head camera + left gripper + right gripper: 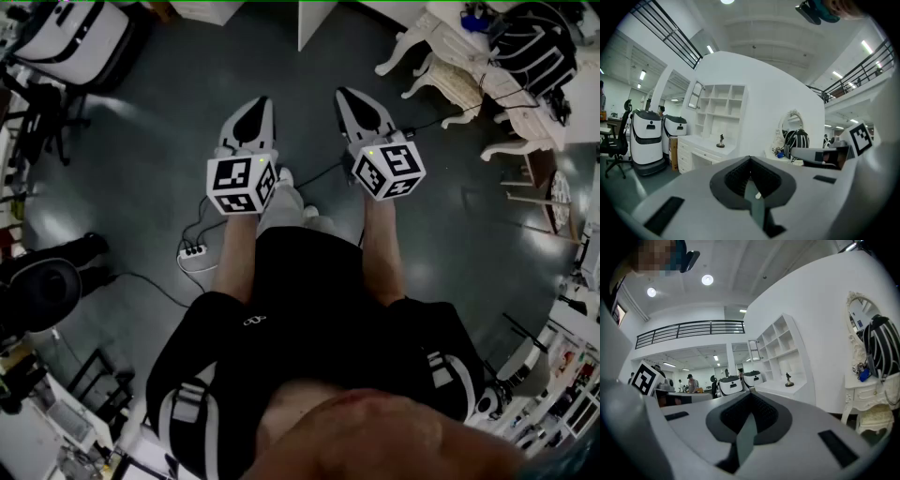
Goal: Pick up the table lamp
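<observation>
I cannot make out a table lamp in any view. In the head view my left gripper (258, 105) and right gripper (349, 97) are held side by side over the dark floor, both pointing forward and both shut with nothing in them. The left gripper view shows the left gripper (750, 158) with its jaws meeting. The right gripper (751, 393) looks the same in its own view. Ahead to the right stands a white ornate dressing table (450, 56) with an oval mirror (858, 310). On the table lies a black-and-white striped bag (534, 42).
A white shelf unit (719, 112) over a low cabinet carries a small dark figurine (721, 139). Two white wheeled robots (647, 136) stand to its left. A power strip (193, 251) and its cables lie on the floor near my feet. Chairs and clutter (47, 281) line the left edge.
</observation>
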The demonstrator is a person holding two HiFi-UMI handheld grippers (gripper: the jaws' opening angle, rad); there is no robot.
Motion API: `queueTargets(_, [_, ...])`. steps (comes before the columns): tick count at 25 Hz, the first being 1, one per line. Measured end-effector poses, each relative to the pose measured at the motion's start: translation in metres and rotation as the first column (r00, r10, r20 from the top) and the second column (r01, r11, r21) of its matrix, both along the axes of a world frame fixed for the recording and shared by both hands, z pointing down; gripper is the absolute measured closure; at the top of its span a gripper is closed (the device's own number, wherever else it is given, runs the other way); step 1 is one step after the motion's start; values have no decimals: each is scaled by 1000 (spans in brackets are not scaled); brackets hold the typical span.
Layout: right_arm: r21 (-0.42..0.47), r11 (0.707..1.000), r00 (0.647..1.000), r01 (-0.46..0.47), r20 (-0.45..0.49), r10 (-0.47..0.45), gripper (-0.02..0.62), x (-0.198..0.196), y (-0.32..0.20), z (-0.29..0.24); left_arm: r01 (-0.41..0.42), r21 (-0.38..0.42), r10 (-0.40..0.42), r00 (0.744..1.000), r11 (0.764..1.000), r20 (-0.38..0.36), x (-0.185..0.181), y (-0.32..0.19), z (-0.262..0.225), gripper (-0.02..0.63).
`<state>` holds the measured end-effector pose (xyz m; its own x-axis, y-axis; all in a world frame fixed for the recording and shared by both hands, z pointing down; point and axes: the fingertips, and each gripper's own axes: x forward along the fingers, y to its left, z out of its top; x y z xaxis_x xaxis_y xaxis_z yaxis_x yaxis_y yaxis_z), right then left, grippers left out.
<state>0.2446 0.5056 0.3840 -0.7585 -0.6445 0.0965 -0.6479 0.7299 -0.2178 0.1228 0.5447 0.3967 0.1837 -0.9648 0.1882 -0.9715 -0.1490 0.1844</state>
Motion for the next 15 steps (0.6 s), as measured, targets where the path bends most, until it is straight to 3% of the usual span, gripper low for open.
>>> queueTargets(7, [6,1000,1000,-27,8,27,577,-15,-40,13,-10,0,10,1000,1000,-12,-17,-36,12,597])
queueTargets(15, [-7,1000,1000,-11,-7,10,577,-76,-131,9,17,12,-17,1000,1000,-17,-81,-120,5,597])
